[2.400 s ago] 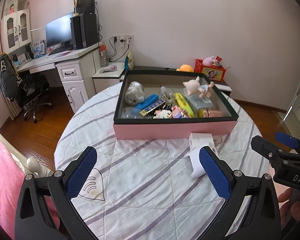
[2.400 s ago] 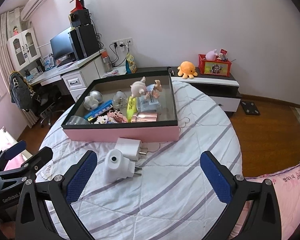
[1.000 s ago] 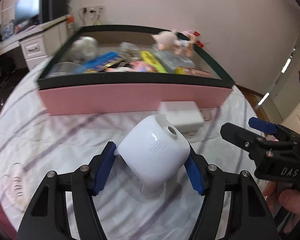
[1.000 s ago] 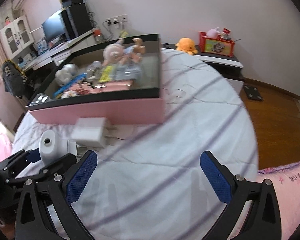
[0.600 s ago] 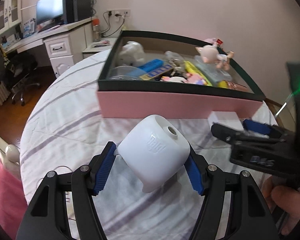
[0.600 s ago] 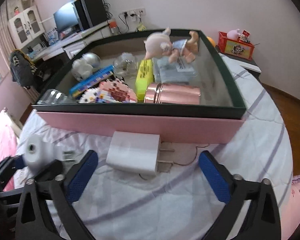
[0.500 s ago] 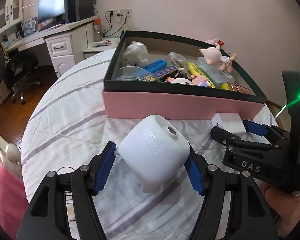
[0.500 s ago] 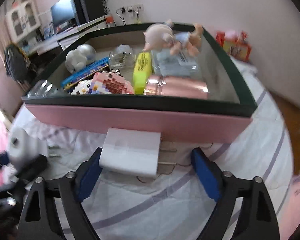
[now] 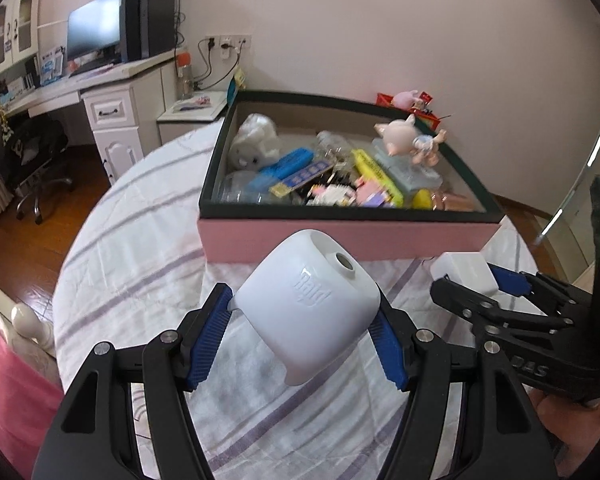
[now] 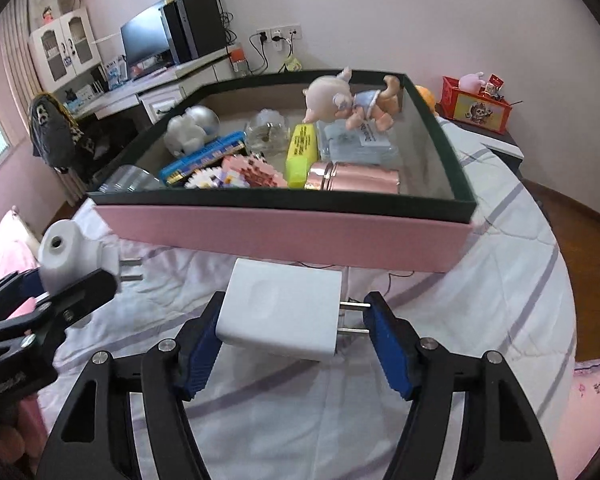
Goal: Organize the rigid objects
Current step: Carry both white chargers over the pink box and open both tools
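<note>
My left gripper [image 9: 300,336] is shut on a white plug-in device [image 9: 312,308] marked "Raid", held above the striped tablecloth; it also shows at the left of the right wrist view [image 10: 74,254]. My right gripper [image 10: 296,340] is shut around a white square charger [image 10: 280,310], its prongs pointing at the right finger; it also shows in the left wrist view [image 9: 464,276]. Just behind both stands a pink box with a dark green rim [image 9: 340,236], also in the right wrist view [image 10: 284,236], filled with toys and small items.
The box holds a pig doll [image 10: 348,100], a yellow marker [image 10: 302,148], a rose-gold tube [image 10: 356,182], a blue pack [image 10: 204,156] and a white figure [image 10: 188,132]. The round table [image 9: 140,248] drops off to wooden floor. A desk [image 9: 112,92] stands at the far left.
My right gripper has closed in on the white charger, from wide open a second ago. My left gripper keeps the white plug-in device and has lifted it slightly.
</note>
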The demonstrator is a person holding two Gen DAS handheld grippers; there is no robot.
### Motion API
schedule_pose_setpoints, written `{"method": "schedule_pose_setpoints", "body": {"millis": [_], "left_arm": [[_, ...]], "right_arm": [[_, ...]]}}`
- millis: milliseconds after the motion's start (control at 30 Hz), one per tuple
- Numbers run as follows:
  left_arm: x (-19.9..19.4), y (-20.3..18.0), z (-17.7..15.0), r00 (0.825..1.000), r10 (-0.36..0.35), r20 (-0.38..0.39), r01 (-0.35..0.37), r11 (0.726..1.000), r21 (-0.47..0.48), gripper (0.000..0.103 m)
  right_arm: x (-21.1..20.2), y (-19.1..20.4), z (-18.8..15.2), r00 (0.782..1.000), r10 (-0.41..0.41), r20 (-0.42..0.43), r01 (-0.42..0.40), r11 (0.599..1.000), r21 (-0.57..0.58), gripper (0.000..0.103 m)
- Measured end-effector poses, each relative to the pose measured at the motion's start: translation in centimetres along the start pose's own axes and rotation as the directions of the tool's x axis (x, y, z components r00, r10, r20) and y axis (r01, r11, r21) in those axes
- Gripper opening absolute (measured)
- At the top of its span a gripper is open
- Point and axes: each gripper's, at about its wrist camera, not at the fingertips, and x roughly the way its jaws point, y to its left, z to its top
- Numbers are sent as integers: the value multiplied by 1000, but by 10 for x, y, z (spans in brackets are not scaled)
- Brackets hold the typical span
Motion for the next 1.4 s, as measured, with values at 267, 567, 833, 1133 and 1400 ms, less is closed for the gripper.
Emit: {"method": "schedule_pose_setpoints", "body": {"millis": [267, 567, 833, 1133, 1400], "left_arm": [[-21, -6, 41, 998, -19, 56, 17, 999, 36, 68], [-5, -2, 114, 995, -59, 79, 57, 998, 33, 68], [66, -7, 167, 998, -58, 7, 58, 997, 43, 68], [140, -14, 194, 997, -26, -73, 31, 997, 65, 68], [165, -16, 194, 993, -5, -121, 14, 997, 74, 71]], "right_arm": [[-41, 5, 40, 996, 48, 82, -47, 999, -7, 69], [-24, -5, 116, 994, 17, 109, -15, 1000, -17, 69], [45, -37, 176, 999, -30, 12, 30, 1000, 3, 70], [98, -53, 197, 998, -41, -52, 41, 999, -14, 70], [118, -59, 195, 996, -38, -79, 37, 999, -11, 70]]}}
